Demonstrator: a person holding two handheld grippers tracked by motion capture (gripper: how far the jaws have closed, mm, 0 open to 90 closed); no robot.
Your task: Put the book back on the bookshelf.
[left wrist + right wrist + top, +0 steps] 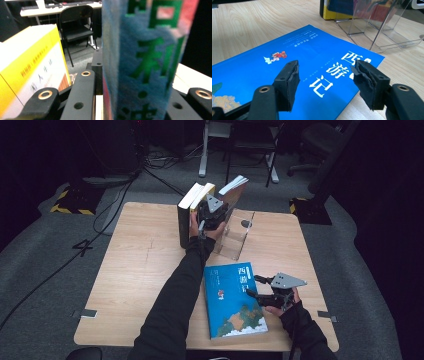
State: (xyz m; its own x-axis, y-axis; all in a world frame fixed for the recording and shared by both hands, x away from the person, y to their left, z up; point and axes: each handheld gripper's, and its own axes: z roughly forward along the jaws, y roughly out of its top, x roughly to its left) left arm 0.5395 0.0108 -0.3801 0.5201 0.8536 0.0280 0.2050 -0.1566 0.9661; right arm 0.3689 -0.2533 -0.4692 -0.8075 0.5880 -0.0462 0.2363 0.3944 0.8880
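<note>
At the frame's top centre the left gripper clamps an upright blue-spined book; lower right, the right gripper hovers, jaws apart, over a flat blue paperback.

Gripping a blue book spine with green characters, upright between the black jaws of the left gripper. Standing just beside, at left, a yellow-and-white book; showing beyond, a black chair.

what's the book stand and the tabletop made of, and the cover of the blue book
The book stand looks like clear acrylic: see-through, with glossy edges. The tabletop looks like pale wood or wood-look laminate with visible grain. The blue book seems to have a smooth coated paper cover with a faint sheen.
</note>
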